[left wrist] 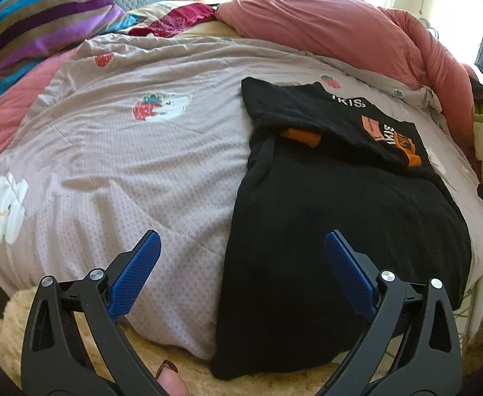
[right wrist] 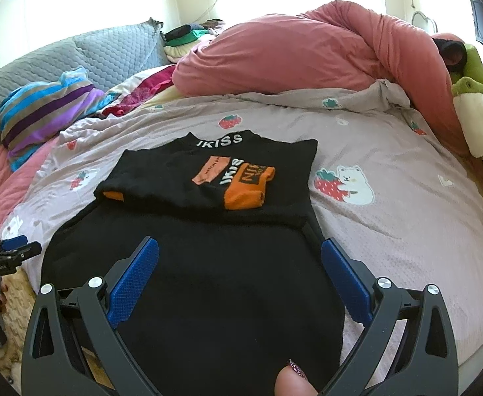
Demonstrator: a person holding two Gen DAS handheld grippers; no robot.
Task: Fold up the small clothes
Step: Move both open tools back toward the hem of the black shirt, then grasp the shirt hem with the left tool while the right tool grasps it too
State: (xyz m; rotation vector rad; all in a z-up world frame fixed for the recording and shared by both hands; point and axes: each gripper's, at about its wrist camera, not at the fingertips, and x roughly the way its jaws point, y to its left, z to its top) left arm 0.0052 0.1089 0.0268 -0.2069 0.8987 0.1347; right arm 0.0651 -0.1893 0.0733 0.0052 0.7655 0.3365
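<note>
Both grippers hang wide open and empty above the near edge of the bed: the left gripper (left wrist: 241, 264) straddles the left border of the black garment (left wrist: 340, 247), one finger over the strawberry-print duvet (left wrist: 126, 165) and the other over the dark cloth, while the right gripper (right wrist: 240, 267) sits over the garment's lower half, touching nothing that I can see. The garment lies flat on the duvet, neck end away from the grippers, with both sleeves apparently folded in across the chest so that the orange cuffs (right wrist: 249, 184) rest on the front; its hem drapes over the bed's near edge towards a fluffy rug (left wrist: 27, 323). My guess is that the next fold brings the hem up to the collar, and the risks lie there: a pinch that catches the duvet along with the hem would drag the bedding up too, uneven lifts by the two grippers would skew the fold, and a quick pull could slide the tucked sleeves out of place. White letters at the collar read "JKISS" or similar (right wrist: 219, 139); the sleeve shows the same letters reversed and an orange patch whose small print is unreadable.
</note>
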